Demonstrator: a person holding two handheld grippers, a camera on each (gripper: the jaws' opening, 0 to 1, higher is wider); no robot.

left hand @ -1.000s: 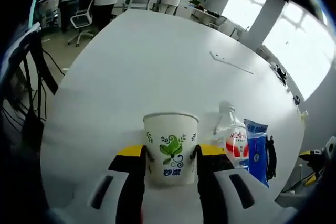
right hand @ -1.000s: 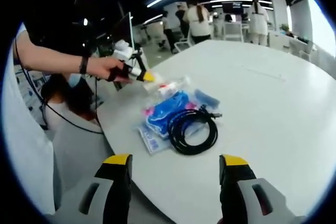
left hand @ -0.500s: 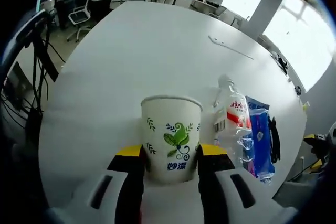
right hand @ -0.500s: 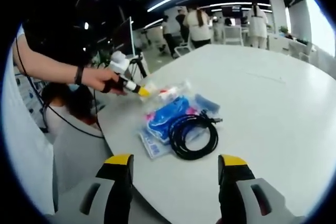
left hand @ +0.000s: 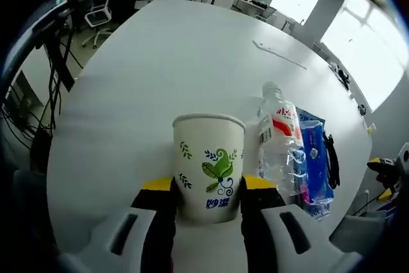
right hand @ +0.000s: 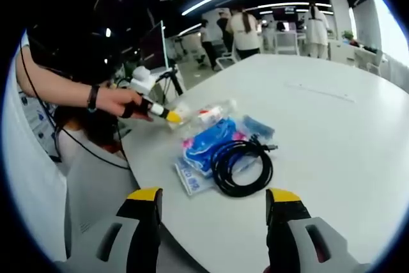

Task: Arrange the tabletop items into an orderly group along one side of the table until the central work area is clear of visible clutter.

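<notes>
Two tongs are at work over a white worktop [left hand: 160, 75]. In the left gripper view, the left tongs [left hand: 208, 199] are closed on a paper cup [left hand: 208, 165], white with a green leaf print and blue characters; the cup stands upright between the yellow-tipped jaws, its sides against both of them, near the worktop's edge. Just beside the cup lies a clear plastic water bottle [left hand: 279, 139] with a red and white label, its cap pointing away from the camera. Against the bottle's far side is a blue packet [left hand: 316, 169], and a black cable [left hand: 332, 165] shows along the packet's outer edge.

In the right gripper view, the right tongs [right hand: 214, 218] hang wide apart with nothing between the jaws, above the worktop's near rim [right hand: 192, 222]. Ahead of them a coiled black cable [right hand: 241, 165] lies partly on the blue packet [right hand: 208, 145], with the bottle [right hand: 208, 114] beyond. A person's hand [right hand: 118, 101] holds the left tongs [right hand: 167, 116] at the bottle's end; the cup is hard to make out there. Several people stand in the background of the office.
</notes>
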